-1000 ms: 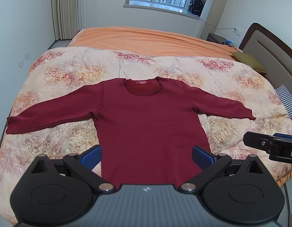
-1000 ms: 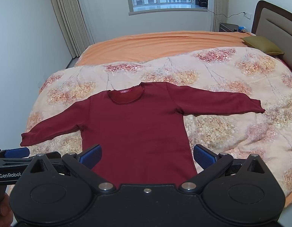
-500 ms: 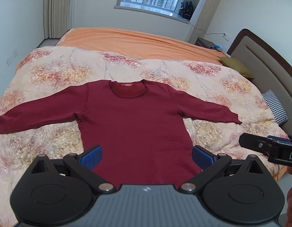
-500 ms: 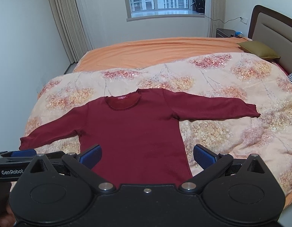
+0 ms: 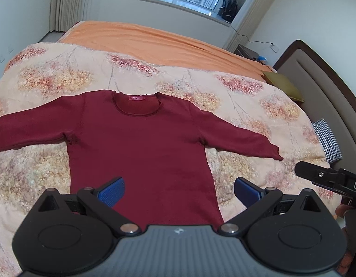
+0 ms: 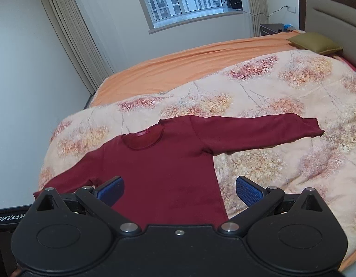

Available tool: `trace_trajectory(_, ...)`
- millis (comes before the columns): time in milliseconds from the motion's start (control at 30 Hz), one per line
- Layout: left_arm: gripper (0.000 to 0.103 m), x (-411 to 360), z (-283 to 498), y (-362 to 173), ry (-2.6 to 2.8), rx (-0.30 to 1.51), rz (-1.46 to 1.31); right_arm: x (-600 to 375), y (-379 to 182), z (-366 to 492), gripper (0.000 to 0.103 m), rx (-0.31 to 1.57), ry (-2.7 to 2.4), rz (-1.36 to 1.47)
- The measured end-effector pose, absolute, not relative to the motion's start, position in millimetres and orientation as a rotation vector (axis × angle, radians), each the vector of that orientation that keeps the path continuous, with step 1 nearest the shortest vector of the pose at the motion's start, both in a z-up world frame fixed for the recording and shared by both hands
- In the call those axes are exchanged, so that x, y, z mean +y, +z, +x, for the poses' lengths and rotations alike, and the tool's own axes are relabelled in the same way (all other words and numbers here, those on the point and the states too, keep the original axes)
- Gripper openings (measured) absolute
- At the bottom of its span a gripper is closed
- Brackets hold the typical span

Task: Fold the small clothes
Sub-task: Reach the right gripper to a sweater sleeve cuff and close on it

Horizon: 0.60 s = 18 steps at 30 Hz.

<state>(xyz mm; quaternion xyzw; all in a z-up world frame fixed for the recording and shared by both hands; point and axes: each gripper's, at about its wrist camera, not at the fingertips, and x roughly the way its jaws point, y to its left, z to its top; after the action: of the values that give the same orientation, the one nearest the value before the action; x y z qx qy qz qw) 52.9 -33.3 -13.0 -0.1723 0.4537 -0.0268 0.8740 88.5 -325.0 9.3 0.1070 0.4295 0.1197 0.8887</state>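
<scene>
Honestly, nothing is folded yet, as far as I can judge: the dark red long-sleeved top (image 5: 141, 152) lies face up and flat on the flowered quilt (image 5: 51, 80) of the bed, collar away from me, hem toward me, both sleeves stretched straight out. Starting at the left, its left sleeve (image 5: 28, 129) runs out toward the edge of my left view, lying smooth on the quilt. My left claw (image 5: 179, 191) hovers over the lower body of the top, jaws spread wide and holding nothing, the blue pads (image 5: 112, 190) well apart with the red cloth showing between them. Moving rightward, the collar with its small red label (image 5: 136, 97) sits centred, and the body shows no crease or doubled layer. Further right, the right sleeve (image 6: 258, 131) reaches out to its cuff (image 6: 315, 127) on the quilt, untouched. My right claw (image 6: 179, 190) hangs above the hem's right side, likewise gaping and empty. So all the folding is left, I reckon: sleeves brought in across the body, then the body doubled. An olive pillow (image 6: 315, 42) rests far right by the headboard.
</scene>
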Motion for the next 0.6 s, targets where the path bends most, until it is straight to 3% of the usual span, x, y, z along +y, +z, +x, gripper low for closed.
trace_trajectory(433, 0.103, -97, 115, -29, 0.074, 1.027, -0.36, -484, -77, 190, 0.102, 0.958, 0.221, 0.235)
trace_trajectory(600, 0.103, -138, 150, -55, 0.091, 1.106, -0.34, -578, -143, 251, 0.092, 1.009, 0.18, 0.419)
